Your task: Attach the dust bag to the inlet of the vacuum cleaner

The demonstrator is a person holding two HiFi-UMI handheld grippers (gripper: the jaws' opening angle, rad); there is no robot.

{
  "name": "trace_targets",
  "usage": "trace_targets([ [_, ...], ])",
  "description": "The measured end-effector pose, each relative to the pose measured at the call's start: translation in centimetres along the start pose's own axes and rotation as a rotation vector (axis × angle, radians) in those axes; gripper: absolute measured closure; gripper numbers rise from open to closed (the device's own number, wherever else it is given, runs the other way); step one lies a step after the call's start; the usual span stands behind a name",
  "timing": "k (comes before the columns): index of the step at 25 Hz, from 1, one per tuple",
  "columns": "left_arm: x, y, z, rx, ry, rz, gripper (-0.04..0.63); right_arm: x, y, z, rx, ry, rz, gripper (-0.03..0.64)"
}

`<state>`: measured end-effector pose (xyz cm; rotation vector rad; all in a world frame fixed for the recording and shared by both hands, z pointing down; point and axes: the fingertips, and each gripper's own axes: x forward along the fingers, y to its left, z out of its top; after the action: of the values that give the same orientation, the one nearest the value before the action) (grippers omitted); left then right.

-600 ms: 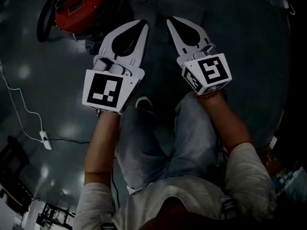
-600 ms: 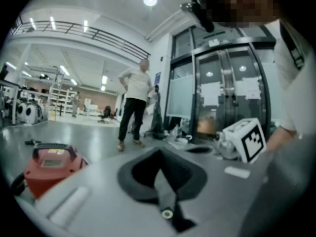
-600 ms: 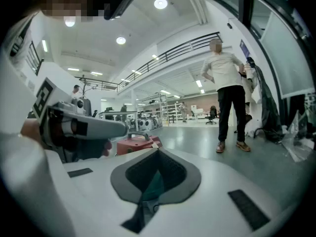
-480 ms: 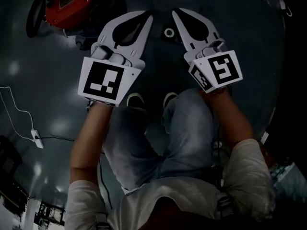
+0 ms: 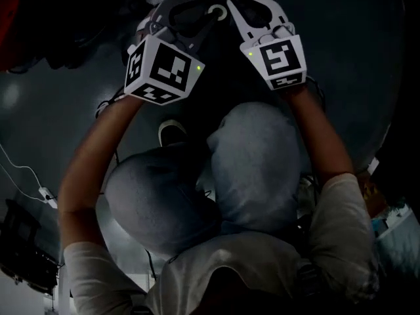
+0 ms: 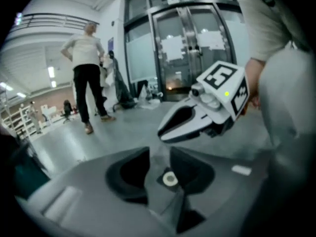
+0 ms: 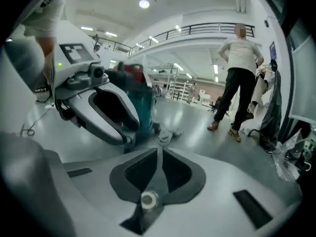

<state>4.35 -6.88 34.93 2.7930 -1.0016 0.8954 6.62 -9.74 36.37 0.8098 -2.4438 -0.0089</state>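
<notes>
Both grippers are held up side by side over my bent knees in the head view. My left gripper (image 5: pixel 200 17) (image 6: pixel 159 151) is open, with a narrow gap between its tips and nothing in it. My right gripper (image 5: pixel 235 5) (image 7: pixel 159 151) is shut and empty. Each shows in the other's view: the right gripper (image 6: pixel 168 130) hangs just ahead of the left jaws, and the left gripper (image 7: pixel 116 125) sits to the left. The red-topped vacuum cleaner (image 7: pixel 140 98) stands on the floor behind the left gripper, and shows as a dim red shape (image 5: pixel 12 25) at the head view's left edge. No dust bag is visible.
A person (image 7: pixel 237 78) (image 6: pixel 86 68) stands on the shiny grey floor some way off. Glass doors (image 6: pixel 190 48) are behind. A white cable with a small box (image 5: pixel 44 194) lies at the left. A coil of cable (image 7: pixel 165 135) lies by the vacuum cleaner, and dark bags (image 7: pixel 274 107) stand at the right.
Both grippers have risen toward the top of the head view and drawn closer together. The knees have bent up under them. The vacuum cleaner has slid to the left edge.
</notes>
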Motion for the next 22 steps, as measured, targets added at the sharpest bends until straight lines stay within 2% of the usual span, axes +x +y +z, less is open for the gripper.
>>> trace_targets([
  [2,3.9,-1.8,-4.2,0.048,0.089,-0.042,0.443,1.0,0.1,-6.0,-0.001,0.107,0.012,0.597],
  [5,8.2,-4.4,-10.0,0.165,0.211,-0.096,0.403,2.0,0.9,-13.1,0.012,0.244,0.050,0.498],
  [9,12.2,-7.0,-15.9,0.322,0.333,-0.146,0.383,3.0,2.6,-19.0,-0.054,0.364,0.097,0.495],
  [14,15.1,-7.1,-19.6,0.442,0.427,-0.155,0.383,4.2,3.9,-21.7,-0.086,0.406,0.123,0.495],
  [22,16.3,-7.5,-20.7,0.478,0.463,-0.216,0.405,4.4,4.0,-23.7,-0.085,0.434,0.123,0.495],
])
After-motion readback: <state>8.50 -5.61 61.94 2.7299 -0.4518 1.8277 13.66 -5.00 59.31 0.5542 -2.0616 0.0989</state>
